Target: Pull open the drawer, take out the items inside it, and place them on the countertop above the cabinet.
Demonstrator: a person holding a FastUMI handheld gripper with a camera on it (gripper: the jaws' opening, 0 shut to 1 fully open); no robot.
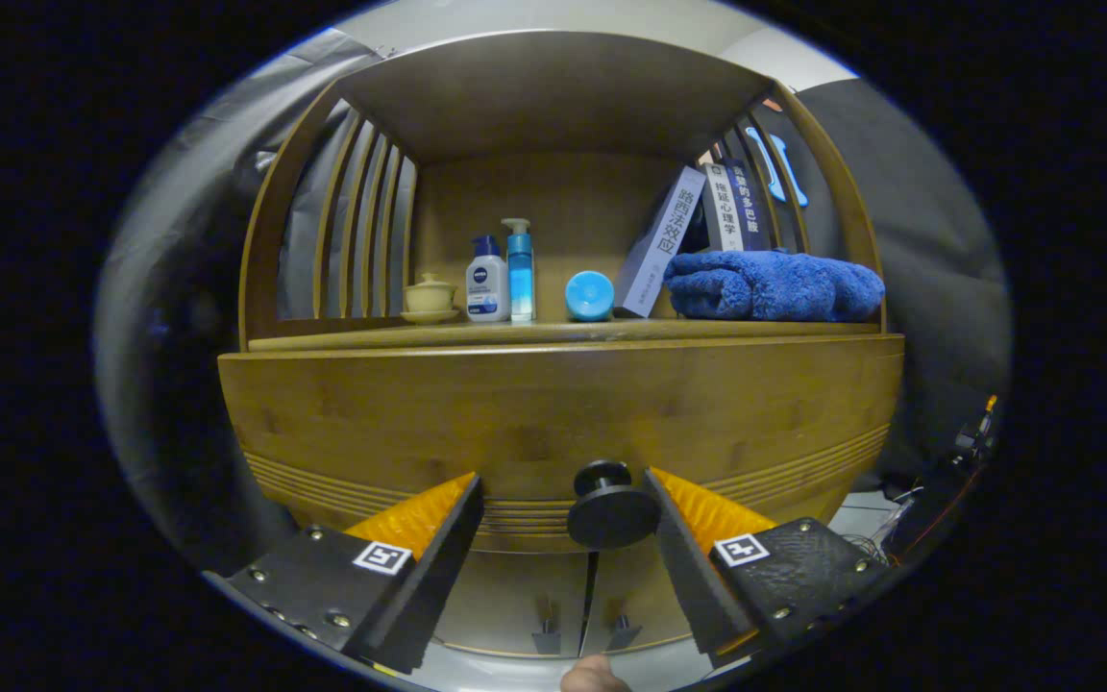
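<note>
The wide brown wooden drawer front [553, 413] with grooved lines along its lower edge stands closed just ahead of the fingers, under the countertop [563, 333] of the wooden cabinet. Its round black knob [611, 507] sits between the fingers of the gripper [563, 500], close against the right one at about 3 o'clock and well apart from the left one at 9 o'clock. The fingers are spread wide and press on nothing.

Beyond the knob, at 12 o'clock, the countertop holds a row of things: a small cream lidded cup [430, 296] on a saucer at 11 o'clock, a white bottle with a blue cap [487, 281], a clear blue pump bottle [520, 271], a round light-blue object [590, 295], leaning books [661, 240], and a rolled blue towel [773, 286] at 1 o'clock.
</note>
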